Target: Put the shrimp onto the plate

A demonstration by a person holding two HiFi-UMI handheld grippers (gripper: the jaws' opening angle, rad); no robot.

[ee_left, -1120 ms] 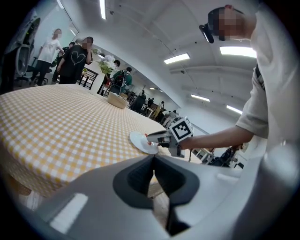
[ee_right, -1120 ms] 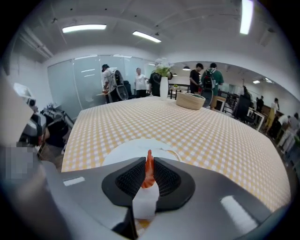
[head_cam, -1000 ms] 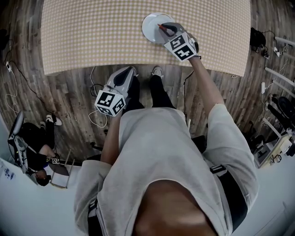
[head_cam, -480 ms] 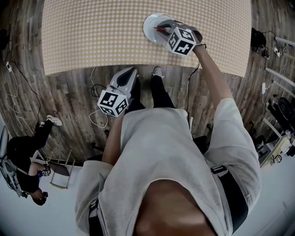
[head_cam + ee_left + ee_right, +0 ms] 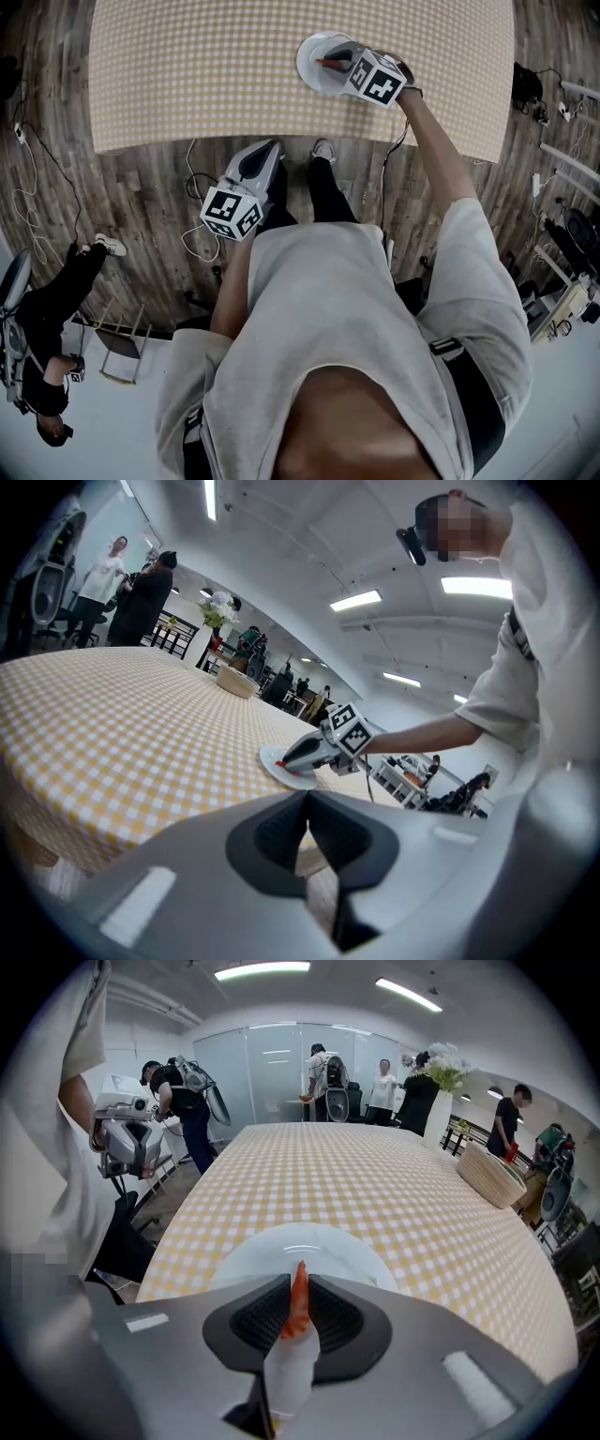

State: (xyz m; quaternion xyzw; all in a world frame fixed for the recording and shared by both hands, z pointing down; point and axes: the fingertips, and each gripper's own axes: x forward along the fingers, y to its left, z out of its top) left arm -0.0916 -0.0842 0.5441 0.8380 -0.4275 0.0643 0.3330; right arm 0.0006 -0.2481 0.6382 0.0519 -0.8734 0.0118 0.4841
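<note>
Closest to the person, the left hand-held gripper [image 5: 306,823] hung short of the desk [image 5: 187,66], over the wooden floor, its jaws pressed together on nothing. It looked parked there, I'd say, simply to stay out of the way while the other arm worked.

Further out, the right hand-held gripper [image 5: 298,1309] was stretched forward and tipped nose-down over the white plate [image 5: 281,1246], which sat just inside the desk's near edge. The shrimp [image 5: 299,1296] stood between its pads, orange tail pointing out at the plate and pale body back in the gap. The pads pinched it on both sides, though the jaws had just been opening. I took the downward tilt as a way to let it slide off onto the plate, not drop from height. The shrimp was not yet on the plate.

Beyond, the checked cloth ran bare to a basket [image 5: 492,1177] and a vase of flowers [image 5: 441,1061] at the far end.
</note>
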